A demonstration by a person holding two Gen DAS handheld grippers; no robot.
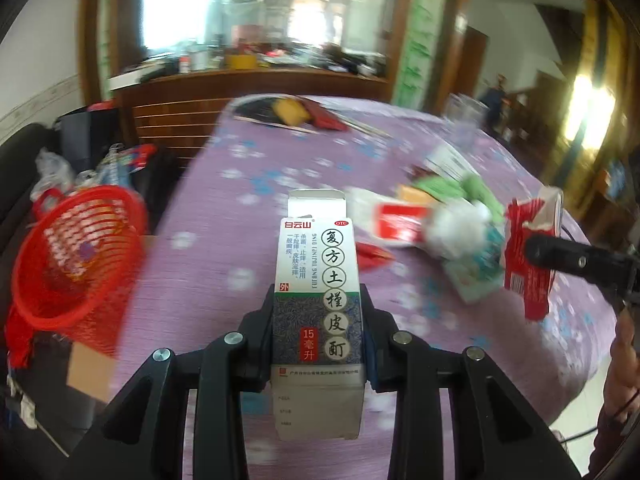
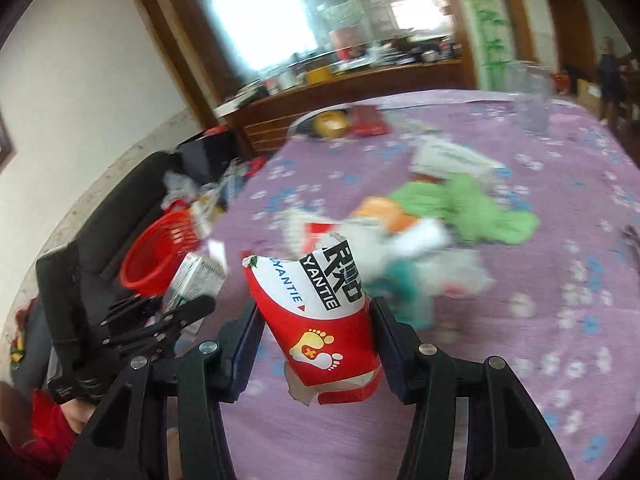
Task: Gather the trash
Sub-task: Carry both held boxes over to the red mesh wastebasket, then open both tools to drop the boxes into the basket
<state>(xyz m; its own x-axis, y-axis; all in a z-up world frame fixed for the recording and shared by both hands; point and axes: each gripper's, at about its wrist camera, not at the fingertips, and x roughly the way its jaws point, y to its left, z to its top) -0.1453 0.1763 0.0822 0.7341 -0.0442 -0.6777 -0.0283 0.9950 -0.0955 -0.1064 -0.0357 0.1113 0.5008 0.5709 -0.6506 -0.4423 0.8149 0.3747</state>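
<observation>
My left gripper is shut on a white and blue medicine box with an open top flap, held above the purple tablecloth. My right gripper is shut on a torn red and white carton with a footprint logo; it also shows in the left wrist view. A red mesh basket sits off the table's left edge; it also shows in the right wrist view. A pile of trash, with green cloth, white tissue and packaging, lies on the table ahead.
A clear plastic cup stands at the far right of the table. A yellow and red item lies at the far edge. A wooden sideboard stands behind. A dark sofa is beside the basket.
</observation>
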